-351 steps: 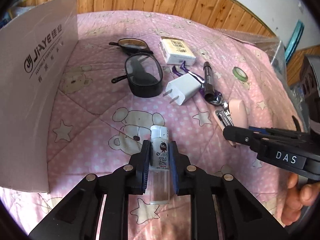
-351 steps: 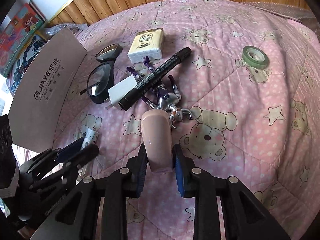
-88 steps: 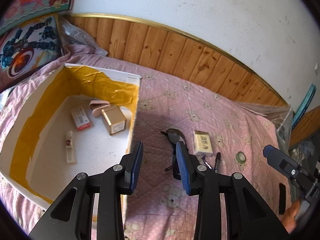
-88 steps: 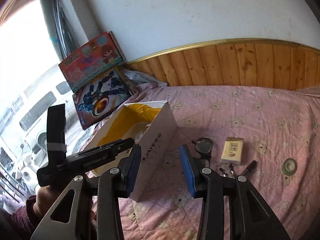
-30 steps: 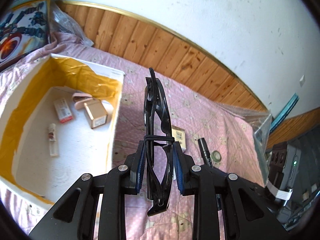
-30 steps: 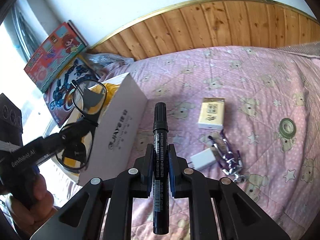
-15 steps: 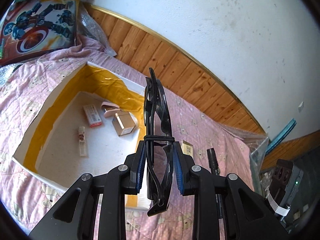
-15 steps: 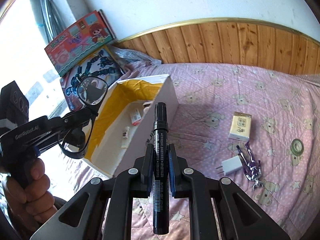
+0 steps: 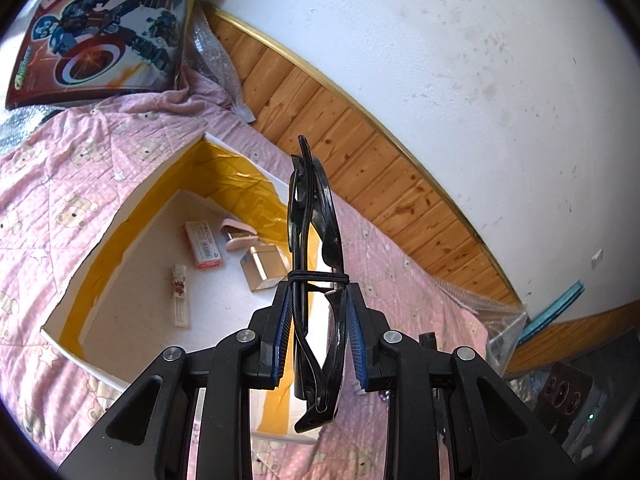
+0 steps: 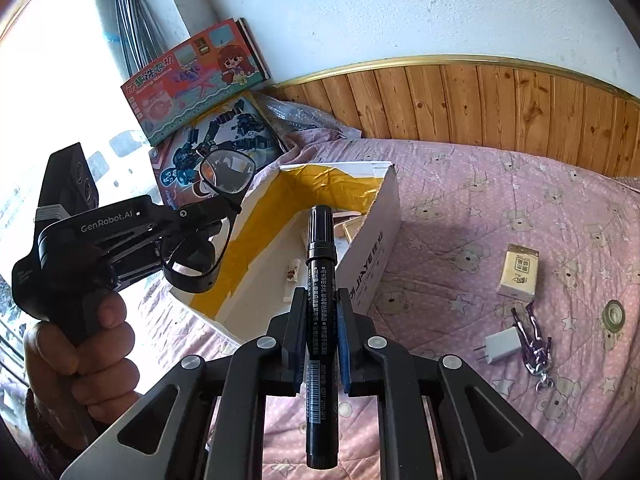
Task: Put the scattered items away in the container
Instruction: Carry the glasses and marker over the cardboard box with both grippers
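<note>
left gripper point(image 9: 316, 330) clamped on folded glasses point(image 9: 316, 248) | right gripper point(image 10: 322, 330) clamped on black marker point(image 10: 321, 280) | change: both had swung from the bed's scattered items toward the open box point(image 10: 374, 240), now held above its near edge | judged: release into box next | charger point(image 10: 500, 346), tissue pack point(image 10: 518, 270), tape roll point(image 10: 614, 314) remained on bed point(image 10: 500, 200)
</note>
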A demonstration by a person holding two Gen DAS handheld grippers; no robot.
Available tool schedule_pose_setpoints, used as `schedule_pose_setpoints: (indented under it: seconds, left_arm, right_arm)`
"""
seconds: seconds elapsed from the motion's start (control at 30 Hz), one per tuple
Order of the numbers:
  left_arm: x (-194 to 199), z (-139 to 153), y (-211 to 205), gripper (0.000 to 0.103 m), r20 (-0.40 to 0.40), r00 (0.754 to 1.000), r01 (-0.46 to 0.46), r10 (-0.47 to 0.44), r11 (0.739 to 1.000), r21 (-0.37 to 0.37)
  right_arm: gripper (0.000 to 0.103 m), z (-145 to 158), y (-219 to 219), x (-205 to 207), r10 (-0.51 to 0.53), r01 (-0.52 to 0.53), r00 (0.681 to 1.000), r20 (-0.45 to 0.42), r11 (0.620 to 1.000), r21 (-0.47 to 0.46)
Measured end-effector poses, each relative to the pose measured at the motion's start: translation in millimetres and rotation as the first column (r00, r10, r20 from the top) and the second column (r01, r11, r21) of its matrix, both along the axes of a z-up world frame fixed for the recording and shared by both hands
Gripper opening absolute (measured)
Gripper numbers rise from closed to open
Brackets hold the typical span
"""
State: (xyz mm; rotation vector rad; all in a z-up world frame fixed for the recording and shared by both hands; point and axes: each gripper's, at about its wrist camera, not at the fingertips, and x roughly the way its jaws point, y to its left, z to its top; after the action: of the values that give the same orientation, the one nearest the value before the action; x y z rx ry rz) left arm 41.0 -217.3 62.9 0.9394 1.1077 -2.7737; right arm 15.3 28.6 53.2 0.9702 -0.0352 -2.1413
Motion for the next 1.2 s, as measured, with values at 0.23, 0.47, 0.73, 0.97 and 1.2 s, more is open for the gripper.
schedule_pose_setpoints:
  seconds: [0.23, 0.47, 0.73, 0.97, 1.2]
  left_arm:
    - [2.3, -6.1, -24.5, 0.027, 0.009, 0.999, -0.047, 0.047, 0.998, 0.037]
    - [6.7, -9.1, -47.4, 0.027, 0.014, 0.995, -0.102, 0.102, 0.993, 0.052]
    - [-2.8, -19.8, -44.7, 0.027, 0.060, 0.995, -0.086, 0.083, 0.995, 0.053]
    - [-17.2, -40.4, -42.1, 0.027, 0.180, 0.979, -0.098, 0.098, 0.995, -0.005]
    - [-20.4, -42.6, -53.4, 0.027, 0.202, 0.969, -0.121, 0.140, 0.987, -0.104]
  right_arm:
    - [0.014, 3.2, -16.2, 3.3, 0.028, -0.028, 1.000, 0.000, 1.000, 0.007]
    - [0.014, 4.9, -31.3, 1.7, 0.045, -0.045, 0.999, 0.024, 0.999, -0.003]
    - [0.014, 9.8, -64.7, -0.7, 0.070, -0.068, 0.996, 0.056, 0.997, -0.034]
    - [0.014, 14.5, -89.4, -9.9, 0.066, -0.063, 0.995, 0.077, 0.997, -0.035]
    - [0.014, -0.5, -105.4, -25.5, 0.054, -0.054, 0.990, 0.130, 0.999, 0.000]
